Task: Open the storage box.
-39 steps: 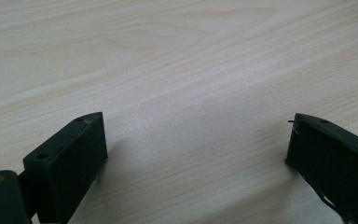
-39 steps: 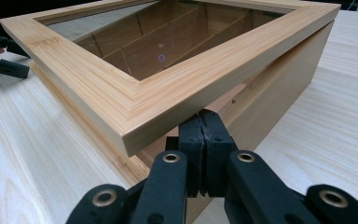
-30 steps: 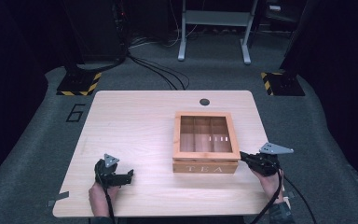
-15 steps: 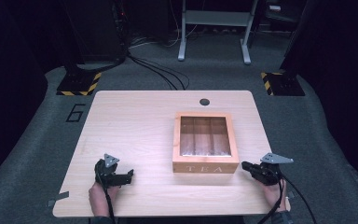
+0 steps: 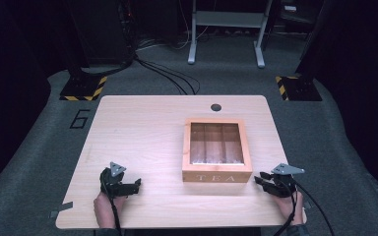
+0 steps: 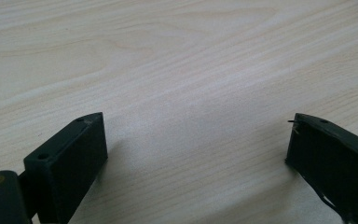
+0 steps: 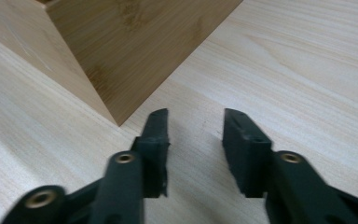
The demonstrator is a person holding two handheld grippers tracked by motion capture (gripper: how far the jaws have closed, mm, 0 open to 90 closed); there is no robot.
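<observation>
We see the wooden tea box (image 5: 217,150) standing right of centre on the table (image 5: 142,128), lid down, its window glazed with glare so the compartments are hard to make out. Our right gripper (image 5: 265,177) rests just beside the box's near right corner; its jaws have just been opening, nothing between them. Our left gripper (image 5: 137,185) sits well apart, jaws wide over bare wood.

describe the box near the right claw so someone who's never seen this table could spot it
On the pale wooden table, look right of centre. The box is square, light wood, with a clear window lid showing dividers inside. TEA is lettered on its near wall, just left of the right claw.
</observation>
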